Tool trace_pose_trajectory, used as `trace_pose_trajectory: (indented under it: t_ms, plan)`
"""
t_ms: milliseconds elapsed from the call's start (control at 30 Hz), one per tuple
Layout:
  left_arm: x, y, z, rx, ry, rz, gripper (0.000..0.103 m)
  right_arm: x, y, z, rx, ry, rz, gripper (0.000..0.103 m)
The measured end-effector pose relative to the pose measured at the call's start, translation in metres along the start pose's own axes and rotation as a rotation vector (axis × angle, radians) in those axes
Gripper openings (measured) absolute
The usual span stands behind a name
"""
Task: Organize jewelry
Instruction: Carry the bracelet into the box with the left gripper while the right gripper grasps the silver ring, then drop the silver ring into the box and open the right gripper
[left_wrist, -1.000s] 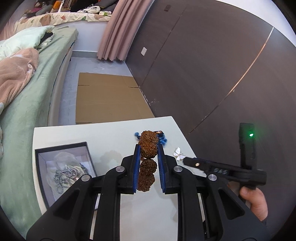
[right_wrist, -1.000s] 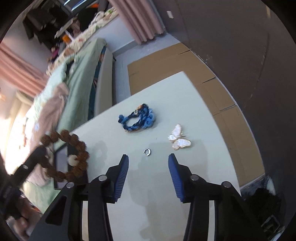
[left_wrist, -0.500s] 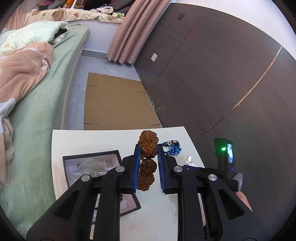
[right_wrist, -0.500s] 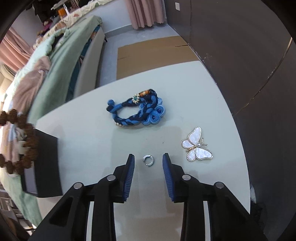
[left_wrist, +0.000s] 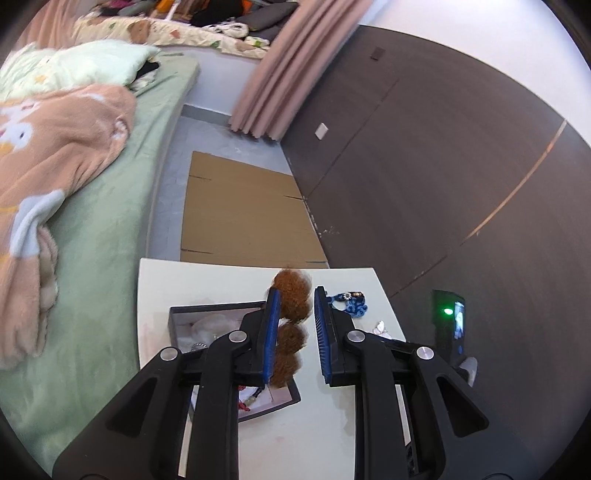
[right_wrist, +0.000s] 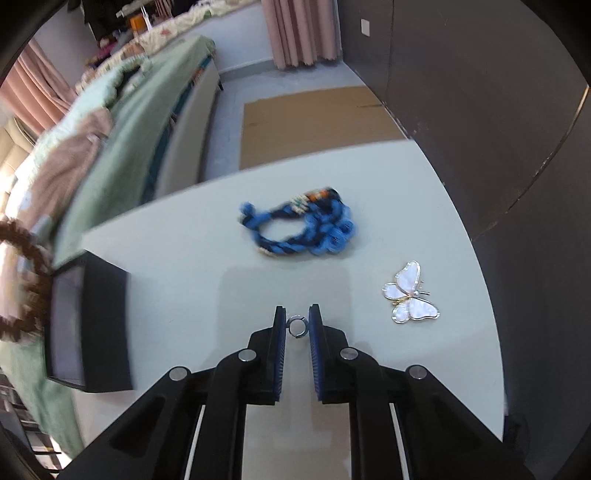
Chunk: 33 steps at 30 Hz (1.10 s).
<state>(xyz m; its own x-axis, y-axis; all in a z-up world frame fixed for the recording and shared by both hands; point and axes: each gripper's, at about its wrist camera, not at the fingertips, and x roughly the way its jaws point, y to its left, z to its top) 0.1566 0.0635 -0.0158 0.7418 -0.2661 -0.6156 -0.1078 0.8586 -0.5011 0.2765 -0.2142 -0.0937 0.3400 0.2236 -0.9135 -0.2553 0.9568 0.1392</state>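
Note:
A brown bead bracelet hangs between the fingers of my left gripper, over the near corner of the open black jewelry box. The jaws are opening: the beads lean on the left pad and a gap shows at the right pad. The same bracelet is a blur at the left edge of the right wrist view. My right gripper points down at the white table. Its jaws are closing, and a small silver ring sits between the tips, touched by both pads.
A blue braided bracelet lies beyond the ring, and a pearl butterfly brooch lies to its right. The black box stands at the table's left. A bed runs along the left; a dark wall panel rises on the right.
My left gripper carried the brown bracelet over the box and its jaws widened. My right gripper came down over the ring and its jaws narrowed onto it.

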Motion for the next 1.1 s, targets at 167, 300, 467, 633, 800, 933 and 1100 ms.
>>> trace_pose_trajectory:
  t_ms: [167, 300, 467, 633, 800, 933, 1100]
  plan:
    - [-0.013, 0.009, 0.002, -0.005, -0.028, 0.032, 0.055, -0.032, 0.024, -0.004, -0.016, -0.086, 0.129, 0.013]
    - [-0.02, 0.018, 0.002, -0.011, -0.04, 0.097, 0.075, -0.051, 0.048, -0.005, -0.038, -0.134, 0.233, 0.013]
    - [-0.025, 0.032, 0.002, -0.017, -0.045, 0.145, 0.087, -0.062, 0.073, -0.011, -0.043, -0.153, 0.355, 0.013]
    - [-0.027, 0.049, 0.001, -0.051, -0.043, 0.189, 0.088, -0.066, 0.106, -0.018, -0.065, -0.152, 0.46, 0.013]
    - [-0.03, 0.058, 0.001, -0.077, -0.048, 0.211, 0.089, -0.063, 0.122, -0.023, -0.064, -0.138, 0.516, 0.078]
    - [-0.03, 0.057, -0.001, -0.069, -0.048, 0.219, 0.089, -0.072, 0.112, -0.025, -0.052, -0.194, 0.454, 0.083]
    - [-0.025, 0.052, -0.004, -0.054, -0.049, 0.218, 0.089, -0.071, 0.086, -0.024, -0.021, -0.192, 0.371, 0.09]
